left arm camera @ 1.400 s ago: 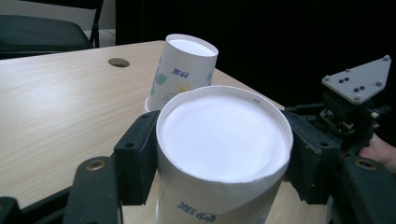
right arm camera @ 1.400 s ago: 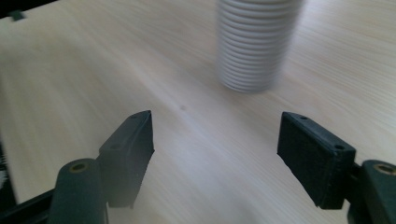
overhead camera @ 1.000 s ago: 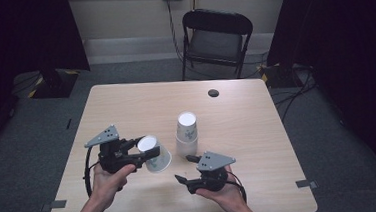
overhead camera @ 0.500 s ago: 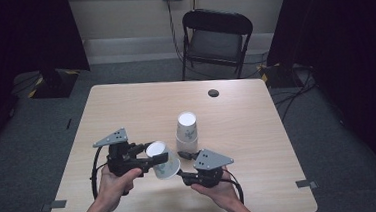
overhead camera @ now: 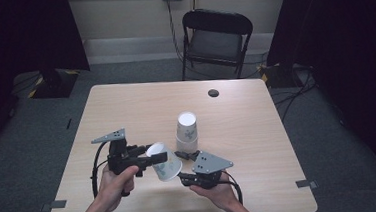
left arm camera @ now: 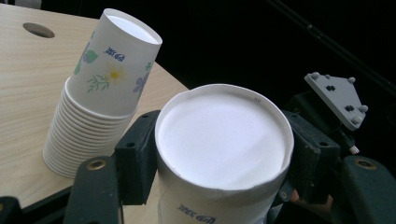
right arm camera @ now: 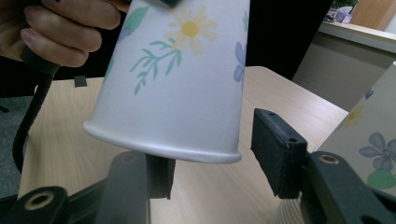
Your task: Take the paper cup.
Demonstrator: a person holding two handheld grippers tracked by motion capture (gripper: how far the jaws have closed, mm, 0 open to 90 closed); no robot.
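Dark curtains and a folding chair [overhead camera: 216, 39] are seen behind a pale wooden counter [overhead camera: 126, 110]. A single paper cup [overhead camera: 163, 160] is held off the counter, clamped near its closed base between the jaws of the left tool [overhead camera: 144, 159], with its base turned upward and toward that tool's camera and its open rim tilted down toward the right tool [overhead camera: 186, 167]. In the right gripper view the cup's rim [right arm camera: 163, 149] is seen between that tool's jaws, which are spread wide on either side without touching it; a handover or regrasp is judged likely, the tilt presenting the rim for it. Just beyond both tools, a stack of upturned cups [overhead camera: 186, 132] is stood on the counter, presumably the source or goal of the single cup.
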